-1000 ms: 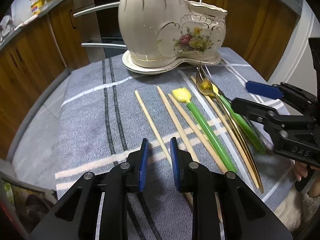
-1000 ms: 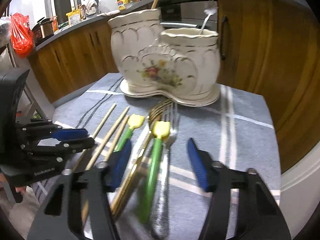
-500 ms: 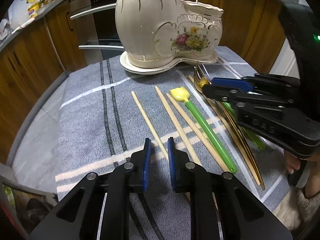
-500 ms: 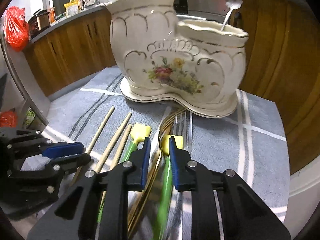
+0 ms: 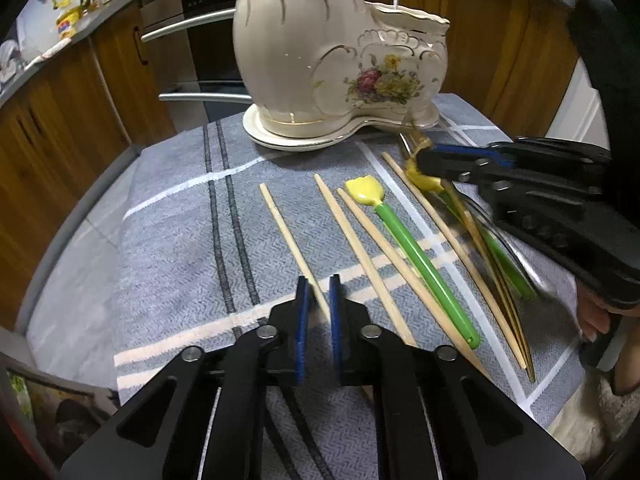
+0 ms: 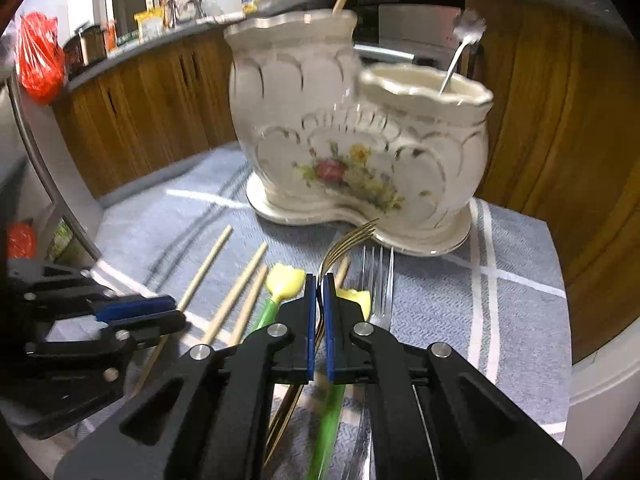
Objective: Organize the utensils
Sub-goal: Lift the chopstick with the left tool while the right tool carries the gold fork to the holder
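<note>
Right wrist view shows the biggest thing first: a cream ceramic holder point(image 6: 344, 128) with two compartments, standing on the grey striped cloth point(image 6: 516, 280) that covers the tabletop. A chopstick stands in its taller compartment and a flower-topped spoon point(image 6: 466, 40) in the lower one. Loose utensils lie in front: a green-handled scoop point(image 5: 412, 248), a silver fork point(image 6: 378, 276), and several bare chopsticks.

The right gripper point(image 6: 319, 308) has its jaws pinched tight on the gold fork point(image 6: 348, 244), tines curving up toward the holder. The left gripper point(image 5: 318, 312) has its jaws nearly together around the near end of the leftmost chopstick point(image 5: 286, 232); whether the pads truly bite it I cannot tell.

My worry: the fork is thin and held near its neck, so it may swivel between the pads and strike the holder's rim. The chopstick, if barely caught, could slip back onto the cloth.
</note>
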Tool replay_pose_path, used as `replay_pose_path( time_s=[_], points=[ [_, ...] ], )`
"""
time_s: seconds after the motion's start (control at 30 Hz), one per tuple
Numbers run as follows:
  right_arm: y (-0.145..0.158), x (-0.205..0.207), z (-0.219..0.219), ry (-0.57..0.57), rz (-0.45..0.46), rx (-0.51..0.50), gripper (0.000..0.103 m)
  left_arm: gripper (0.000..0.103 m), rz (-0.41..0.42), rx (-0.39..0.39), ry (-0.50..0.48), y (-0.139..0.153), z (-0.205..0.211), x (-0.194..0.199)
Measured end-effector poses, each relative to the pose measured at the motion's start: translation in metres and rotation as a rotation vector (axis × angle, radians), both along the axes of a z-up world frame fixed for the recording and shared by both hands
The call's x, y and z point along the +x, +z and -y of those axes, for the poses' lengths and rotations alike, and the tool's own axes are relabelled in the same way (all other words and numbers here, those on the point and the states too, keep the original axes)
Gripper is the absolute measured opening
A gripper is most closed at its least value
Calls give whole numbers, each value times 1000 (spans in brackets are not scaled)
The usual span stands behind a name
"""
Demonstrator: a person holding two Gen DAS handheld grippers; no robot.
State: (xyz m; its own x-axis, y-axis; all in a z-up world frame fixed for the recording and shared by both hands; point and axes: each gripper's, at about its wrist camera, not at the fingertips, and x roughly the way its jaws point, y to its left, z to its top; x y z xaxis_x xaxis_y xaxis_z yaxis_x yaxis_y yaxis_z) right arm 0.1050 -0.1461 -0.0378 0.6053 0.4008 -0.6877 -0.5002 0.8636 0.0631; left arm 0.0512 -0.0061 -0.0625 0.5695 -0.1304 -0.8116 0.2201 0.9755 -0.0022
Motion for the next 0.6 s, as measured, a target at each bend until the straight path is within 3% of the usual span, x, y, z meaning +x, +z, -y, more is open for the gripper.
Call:
replay_pose_path(
  time_s=[0.3,0.6],
  points=[
    [24,-16,13,25,65,85,3,5,3,-28,19,3,-8,3],
    [55,-38,29,26,188,169,3,5,117,-95,29,29,-21,-6]
  ],
)
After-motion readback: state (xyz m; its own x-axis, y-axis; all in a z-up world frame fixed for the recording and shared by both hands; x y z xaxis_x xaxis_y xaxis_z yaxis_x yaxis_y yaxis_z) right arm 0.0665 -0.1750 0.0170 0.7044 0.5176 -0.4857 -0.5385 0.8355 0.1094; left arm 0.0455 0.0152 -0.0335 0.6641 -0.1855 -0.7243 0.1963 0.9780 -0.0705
